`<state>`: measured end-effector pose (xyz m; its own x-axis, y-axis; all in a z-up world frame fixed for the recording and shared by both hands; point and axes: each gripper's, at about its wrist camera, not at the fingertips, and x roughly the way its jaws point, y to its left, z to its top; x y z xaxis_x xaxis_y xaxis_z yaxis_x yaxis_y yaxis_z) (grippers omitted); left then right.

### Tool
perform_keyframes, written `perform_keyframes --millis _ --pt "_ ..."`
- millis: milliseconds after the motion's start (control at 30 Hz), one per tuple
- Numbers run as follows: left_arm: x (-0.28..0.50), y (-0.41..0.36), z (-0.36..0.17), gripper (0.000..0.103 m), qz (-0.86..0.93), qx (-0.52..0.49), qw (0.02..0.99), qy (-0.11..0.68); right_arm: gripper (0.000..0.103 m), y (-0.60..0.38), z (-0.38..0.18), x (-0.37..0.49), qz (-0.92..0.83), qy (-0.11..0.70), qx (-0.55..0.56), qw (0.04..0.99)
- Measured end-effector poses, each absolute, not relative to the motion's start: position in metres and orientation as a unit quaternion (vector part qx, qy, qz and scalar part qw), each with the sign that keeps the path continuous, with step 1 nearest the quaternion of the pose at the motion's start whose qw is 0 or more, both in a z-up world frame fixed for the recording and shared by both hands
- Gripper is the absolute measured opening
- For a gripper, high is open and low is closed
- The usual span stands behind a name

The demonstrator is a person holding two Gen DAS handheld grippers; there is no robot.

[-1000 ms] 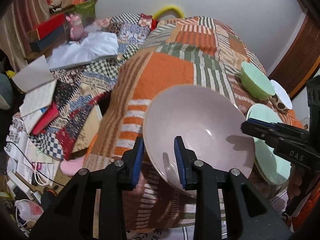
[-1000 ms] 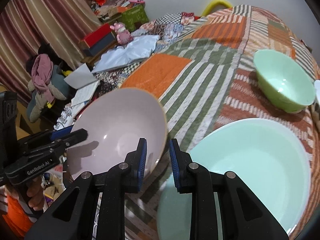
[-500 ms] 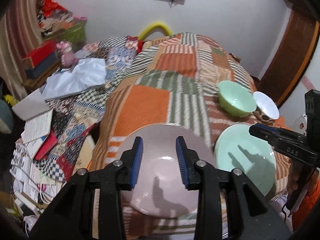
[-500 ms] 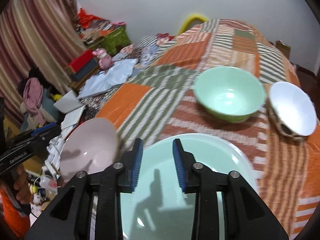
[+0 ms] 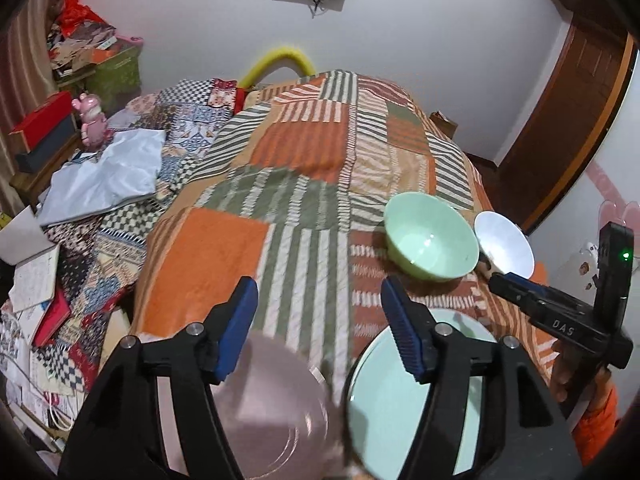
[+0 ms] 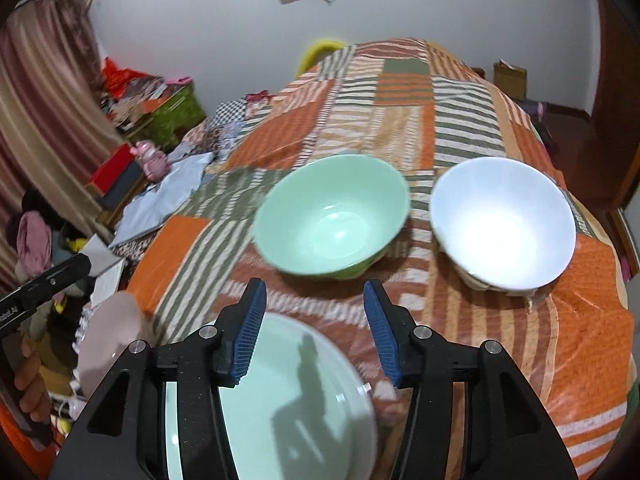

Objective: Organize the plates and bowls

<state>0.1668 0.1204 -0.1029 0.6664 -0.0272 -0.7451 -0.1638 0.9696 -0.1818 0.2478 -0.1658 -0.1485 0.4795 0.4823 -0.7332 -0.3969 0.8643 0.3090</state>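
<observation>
My left gripper [image 5: 320, 322] hovers over the near edge of the patchwork bed, its jaws opening with nothing between them. Just below it lies a pale pink bowl [image 5: 280, 412], blurred, beside a mint green plate [image 5: 400, 400]. My right gripper [image 6: 316, 330] hangs above that mint plate [image 6: 288, 392], its jaws also opening and empty. Beyond it stand a green bowl [image 6: 332, 224] and a white bowl [image 6: 504, 224] side by side. The pink bowl [image 6: 112, 336] shows at the left of the right wrist view, under the left gripper [image 6: 76, 264]. The right gripper [image 5: 500, 282] reaches in near the white bowl [image 5: 504, 244].
The striped orange and green blanket [image 5: 304, 152] covers the bed and slopes off at the near edge. Left of the bed lie books, a white cloth [image 5: 104, 176] and a pink toy [image 5: 94, 124]. A wooden door [image 5: 560, 128] stands at the right.
Both grippers were shut on the pink bowl's rim; they have let go, widened and pulled back and up. The pink bowl now lies beside the mint plate.
</observation>
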Motion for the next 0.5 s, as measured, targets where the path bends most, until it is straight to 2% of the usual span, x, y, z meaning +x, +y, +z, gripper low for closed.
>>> perform_keyframes --millis 100,500 --pt "0.188 0.11 -0.106 0.068 0.032 -0.102 0.906 0.41 0.047 -0.168 -0.155 0.257 0.248 0.447 0.048 0.858" --pt "0.266 0.082 -0.147 0.069 -0.001 -0.07 0.886 0.459 0.047 -0.158 -0.182 0.291 0.244 0.484 0.047 0.839"
